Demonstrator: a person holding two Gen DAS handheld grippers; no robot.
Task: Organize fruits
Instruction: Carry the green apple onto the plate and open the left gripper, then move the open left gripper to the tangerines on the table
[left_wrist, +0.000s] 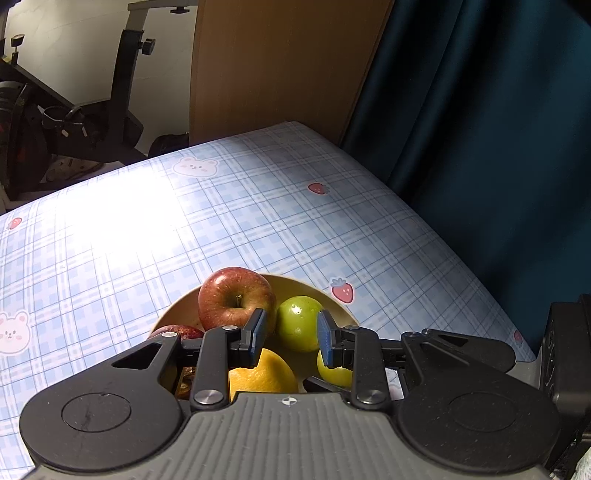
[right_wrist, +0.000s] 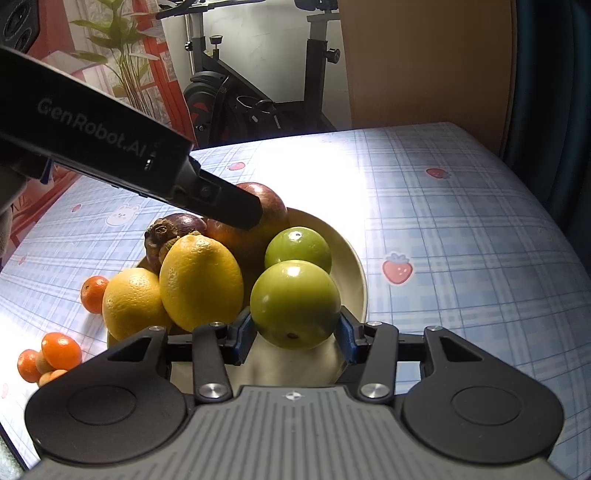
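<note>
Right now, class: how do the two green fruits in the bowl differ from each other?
The near green fruit sits between the right gripper fingers; the far green fruit has nothing around it. The near one looks larger in the right wrist view, perhaps only from closeness. The far one lies beside the red apple. Both are round, glossy and green, in the cream bowl.

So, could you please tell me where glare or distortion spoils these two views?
Left wrist view: glare washes out the tablecloth beyond the bowl; the table edges bow. Right wrist view: a similar blown-out patch behind the apple, bright highlights on both green fruits, fisheye bending at the edges.
</note>
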